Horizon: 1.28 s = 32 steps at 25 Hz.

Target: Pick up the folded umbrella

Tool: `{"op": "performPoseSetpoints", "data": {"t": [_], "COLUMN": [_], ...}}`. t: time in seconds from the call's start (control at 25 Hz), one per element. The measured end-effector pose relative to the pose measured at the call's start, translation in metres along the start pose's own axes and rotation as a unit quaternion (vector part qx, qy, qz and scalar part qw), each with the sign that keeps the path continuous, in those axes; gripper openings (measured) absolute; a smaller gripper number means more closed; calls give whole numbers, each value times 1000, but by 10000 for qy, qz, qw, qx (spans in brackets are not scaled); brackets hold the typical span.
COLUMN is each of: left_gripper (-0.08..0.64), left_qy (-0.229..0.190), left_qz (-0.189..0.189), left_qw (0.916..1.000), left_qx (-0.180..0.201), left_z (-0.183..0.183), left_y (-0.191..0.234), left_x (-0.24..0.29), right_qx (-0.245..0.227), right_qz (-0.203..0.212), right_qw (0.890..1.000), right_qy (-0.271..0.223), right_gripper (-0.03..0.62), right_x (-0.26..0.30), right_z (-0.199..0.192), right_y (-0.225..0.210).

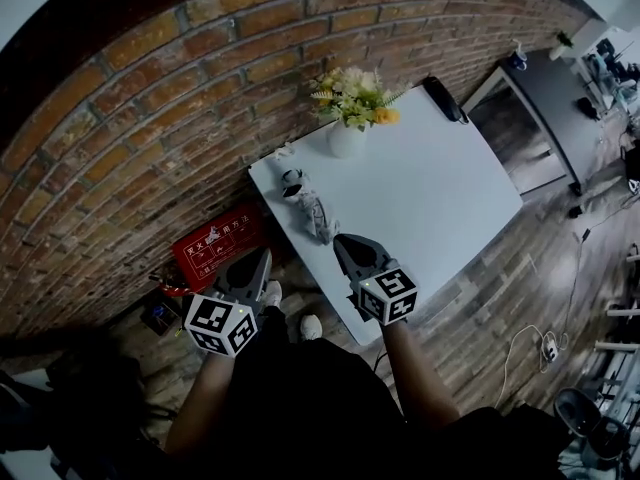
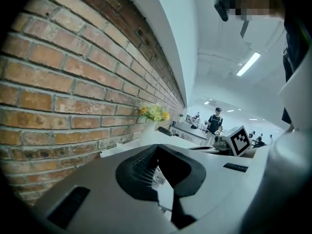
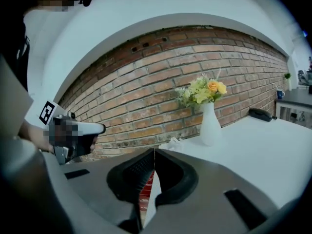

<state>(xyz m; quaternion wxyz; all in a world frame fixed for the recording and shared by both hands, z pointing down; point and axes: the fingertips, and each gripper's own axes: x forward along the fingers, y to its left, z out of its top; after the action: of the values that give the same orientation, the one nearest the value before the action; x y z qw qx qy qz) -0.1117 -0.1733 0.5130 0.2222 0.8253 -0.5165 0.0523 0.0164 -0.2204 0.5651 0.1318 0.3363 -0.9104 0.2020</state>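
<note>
1. Nearest in the head view are the person's dark-clothed body and two bare forearms, each hand carrying a grey gripper with a black-and-white marker cube.
2. In its own view the right gripper (image 1: 342, 240) (image 3: 154, 155) has its fingers pressed together with nothing between them. Their tips point at the near end of the grey-and-white folded umbrella (image 1: 312, 208). They sit just beside it, and contact cannot be judged.
3. In its own view the left gripper (image 1: 264, 258) (image 2: 156, 152) also has its fingers meeting at the tips and holding nothing. It hangs off the near left edge of the white rectangular surface (image 1: 440, 208), over the floor and left of the umbrella.
4. That umbrella lies flat on the surface near its left edge, between the right gripper and the white vase of yellow and white flowers (image 1: 346, 138). It runs lengthwise from the vase side toward the person. The right gripper view shows it as a pale lump (image 3: 170, 143) just past the fingers, left of the vase (image 3: 210, 126).
5. Near the far right corner of the surface a black oblong object (image 1: 443, 99) lies well apart from the umbrella.
6. Behind the surface runs a red brick wall (image 1: 150, 118), with a red box with white lettering (image 1: 218, 243) on the floor at its foot.
</note>
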Motion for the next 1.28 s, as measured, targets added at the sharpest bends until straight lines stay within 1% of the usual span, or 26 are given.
{"op": "performPoseSetpoints", "data": {"t": [0.32, 0.52, 0.64, 0.68, 0.76, 0.8, 0.92, 1.08, 1.28], "left_gripper": [11, 11, 11, 11, 11, 11, 11, 11, 11], "left_qy": [469, 570, 641, 663, 700, 713, 742, 734, 708], "left_qz": [-429, -554, -640, -664, -698, -709, -725, -746, -733], "left_qw": [9980, 9968, 9959, 9956, 9950, 9949, 9945, 9944, 9946], "left_qx": [31, 57, 75, 84, 104, 116, 141, 164, 201], "left_z": [-14, -14, -14, -13, -12, -12, -10, -6, -1], "left_y": [24, 39, 47, 49, 53, 55, 61, 64, 68], "left_x": [40, 62, 74, 78, 83, 86, 94, 101, 103], "right_qx": [-74, -266, -336, -343, -343, -341, -356, -513, -607], "right_qz": [-386, -524, -580, -578, -532, -499, -416, -499, -503], "right_qw": [9978, 9930, 9903, 9894, 9872, 9858, 9803, 9735, 9657], "right_qy": [534, 1028, 1220, 1289, 1465, 1569, 1895, 2174, 2473], "right_gripper": [23, 23, 25, 35, 105, 126, 215, 274, 309], "right_x": [52, 86, 101, 106, 116, 121, 136, 148, 159], "right_z": [-11, -19, -21, -22, -26, -28, -37, -46, -54], "right_y": [-19, -32, -39, -40, -41, -41, -42, -50, -59]}}
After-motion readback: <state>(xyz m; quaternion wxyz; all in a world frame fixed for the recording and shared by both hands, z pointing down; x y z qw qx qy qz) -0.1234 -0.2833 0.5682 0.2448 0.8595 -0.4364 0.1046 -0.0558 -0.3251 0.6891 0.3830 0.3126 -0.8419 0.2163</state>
